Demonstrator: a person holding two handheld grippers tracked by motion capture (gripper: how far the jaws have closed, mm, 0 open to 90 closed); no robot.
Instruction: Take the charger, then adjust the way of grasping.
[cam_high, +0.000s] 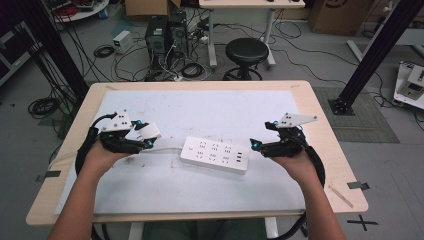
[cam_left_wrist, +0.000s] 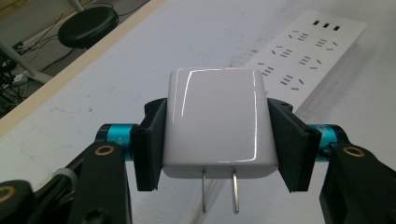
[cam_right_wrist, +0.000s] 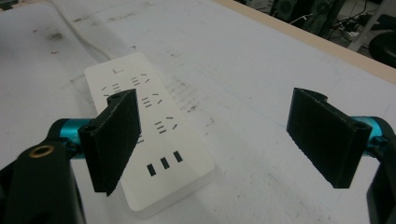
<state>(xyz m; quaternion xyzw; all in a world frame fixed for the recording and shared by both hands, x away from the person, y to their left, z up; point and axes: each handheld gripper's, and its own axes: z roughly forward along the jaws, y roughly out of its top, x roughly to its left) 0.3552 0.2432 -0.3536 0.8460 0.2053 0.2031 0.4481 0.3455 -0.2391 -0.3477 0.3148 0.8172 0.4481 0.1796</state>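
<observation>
From the high view we see the white power strip lying flat near the middle of the white mat that covers the wooden table, its cord running off to its left. The left gripper sits just left of the strip, over that cord, with a white plug adapter between its jaws. The right gripper waits just beside the strip's right end. Beyond the table there's a black stool on a grey floor strewn with cables and boxes.

Over to the left gripper view: the left gripper is pinching the plug adapter squarely by its two sides, the two metal prongs pointing back toward the camera. The power strip lies ahead and to the right, apart from the adapter.

Now the right gripper view: the right gripper is spread wide with nothing between its jaws, hanging over the USB end of the power strip. The mat here is scuffed with grey marks.

We reckon the plugging-in is not yet begun. Next the adapter must be turned so its prongs face a socket, then pressed down, and the right gripper looks placed to steady the strip.
</observation>
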